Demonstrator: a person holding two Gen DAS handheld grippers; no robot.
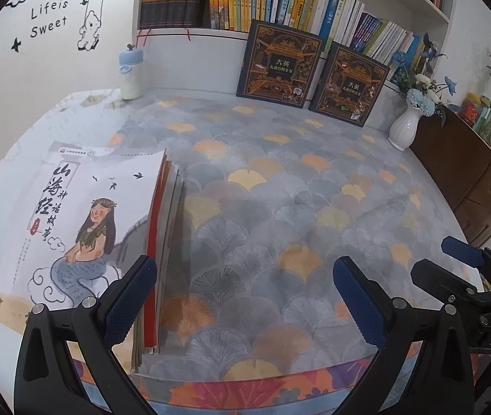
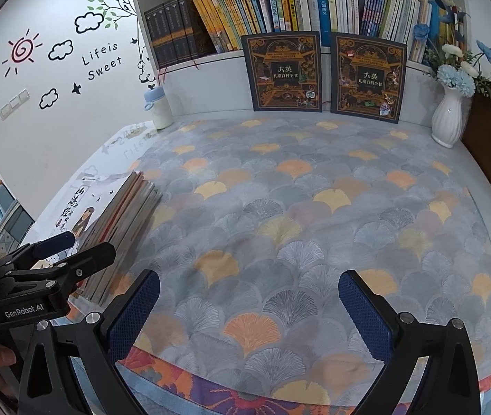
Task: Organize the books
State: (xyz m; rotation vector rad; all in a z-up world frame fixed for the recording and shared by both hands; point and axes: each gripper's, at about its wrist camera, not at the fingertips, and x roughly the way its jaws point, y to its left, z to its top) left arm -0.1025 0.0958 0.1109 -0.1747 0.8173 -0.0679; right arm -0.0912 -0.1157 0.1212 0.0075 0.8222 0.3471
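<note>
Left wrist view is showing the left claw (image 1: pixel 245 297) spread wide with nothing in it, hanging over the near edge of the surface (image 1: pixel 280 207). The stack of books (image 1: pixel 107 235) is lying flat just to the left of this claw — the left finger is sitting right over its red edge. The stack's long side is running away from the claw, toward the far wall.

Right wrist view is showing the right claw (image 2: pixel 248 311) spread wide too, holding nothing. From here the stack (image 2: pixel 114 214) is sitting well off to the left, with the left claw in between. So I think the left claw is the nearer one for a grab.

The middle of the surface is looking bare — lots of room to slide or lift books. Farther back, two big dark books (image 1: pixel 311 69) are leaning against the shelf (image 1: pixel 183 31). A small bottle (image 1: pixel 131 72) is standing far left, and a white vase (image 1: pixel 405 128) far right. Those two could tip, I think, if a book swings wide.
</note>
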